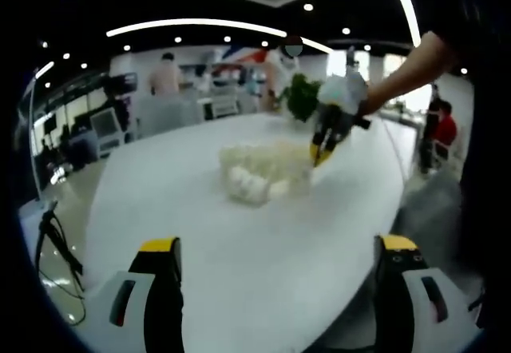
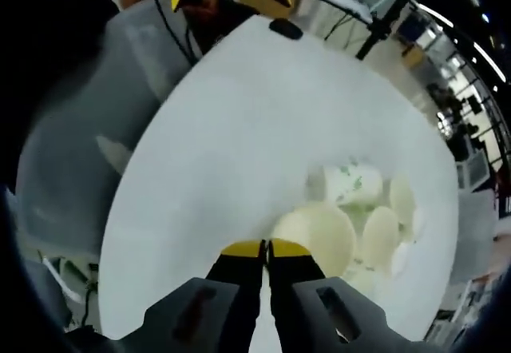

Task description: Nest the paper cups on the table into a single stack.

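Paper cups [image 1: 263, 173] lie jumbled in a loose heap on the white table [image 1: 239, 273], most on their sides. Just above the heap, the right gripper [image 2: 267, 248] hovers with jaws pressed together, empty. Well back from the heap, the left gripper [image 1: 279, 249] waits, jaws spread. Descending closed likely scatters or dents cups instead of seizing one.

Pale paper cups [image 2: 361, 219], seemingly toppled, clustered
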`<move>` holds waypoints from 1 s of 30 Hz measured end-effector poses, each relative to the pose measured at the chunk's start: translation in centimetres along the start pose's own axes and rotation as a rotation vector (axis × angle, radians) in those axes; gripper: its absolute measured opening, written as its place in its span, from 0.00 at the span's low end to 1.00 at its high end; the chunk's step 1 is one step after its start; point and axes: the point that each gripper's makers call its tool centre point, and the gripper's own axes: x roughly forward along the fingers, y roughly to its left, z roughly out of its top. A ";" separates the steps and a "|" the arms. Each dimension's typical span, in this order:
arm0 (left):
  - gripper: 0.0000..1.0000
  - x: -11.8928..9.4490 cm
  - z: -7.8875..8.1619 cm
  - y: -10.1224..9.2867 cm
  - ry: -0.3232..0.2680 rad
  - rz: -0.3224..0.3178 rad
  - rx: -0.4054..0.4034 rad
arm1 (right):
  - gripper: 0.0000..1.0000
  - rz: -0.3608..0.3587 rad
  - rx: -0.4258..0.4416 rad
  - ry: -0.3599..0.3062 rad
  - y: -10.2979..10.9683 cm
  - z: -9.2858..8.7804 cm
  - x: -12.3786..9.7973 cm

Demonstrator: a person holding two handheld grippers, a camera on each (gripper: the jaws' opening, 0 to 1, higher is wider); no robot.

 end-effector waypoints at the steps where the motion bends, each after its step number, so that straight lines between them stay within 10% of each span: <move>1: 0.99 0.0 0.0 0.0 0.002 -0.002 0.003 | 0.00 -0.002 -0.008 -0.001 0.3 0.2 -0.1; 14: 0.99 0.4 0.3 -0.6 -0.006 -0.047 0.028 | 0.00 0.066 -0.080 -0.013 7.5 3.7 -0.5; 30: 0.99 0.5 0.2 -0.8 -0.013 -0.058 0.013 | 0.00 0.138 -0.087 -0.025 10.9 5.8 1.3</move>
